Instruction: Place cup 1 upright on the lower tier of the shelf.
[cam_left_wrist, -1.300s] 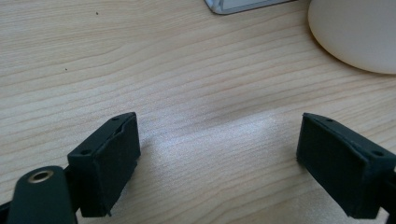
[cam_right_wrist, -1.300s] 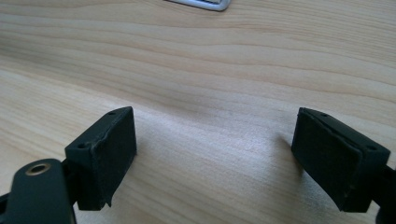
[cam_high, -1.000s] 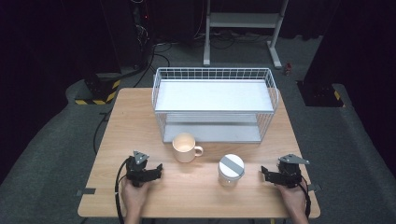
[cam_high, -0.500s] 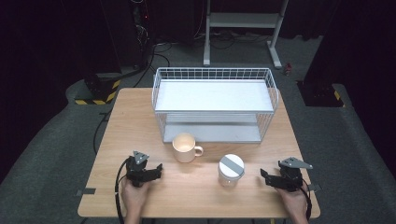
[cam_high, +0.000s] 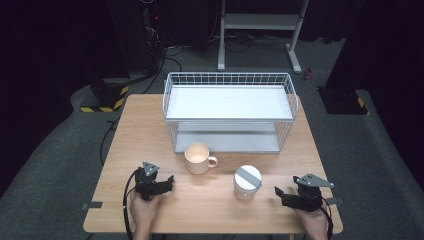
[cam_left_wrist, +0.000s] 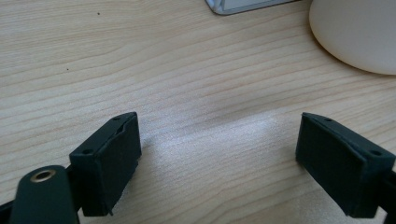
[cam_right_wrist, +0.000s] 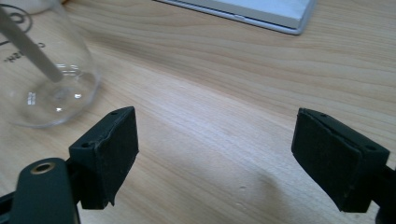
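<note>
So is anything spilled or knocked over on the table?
No, nothing stands out. The mug and the jar stand upright on the dry table, in front of the wire rack. Both grippers are open and hold nothing.

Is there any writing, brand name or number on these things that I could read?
None can be read in full. The clear glass jar bears dark printed marks at the left edge of the right gripper view, cut off and too blurred to make out. The cream mug and the white wire rack show no lettering.
</note>
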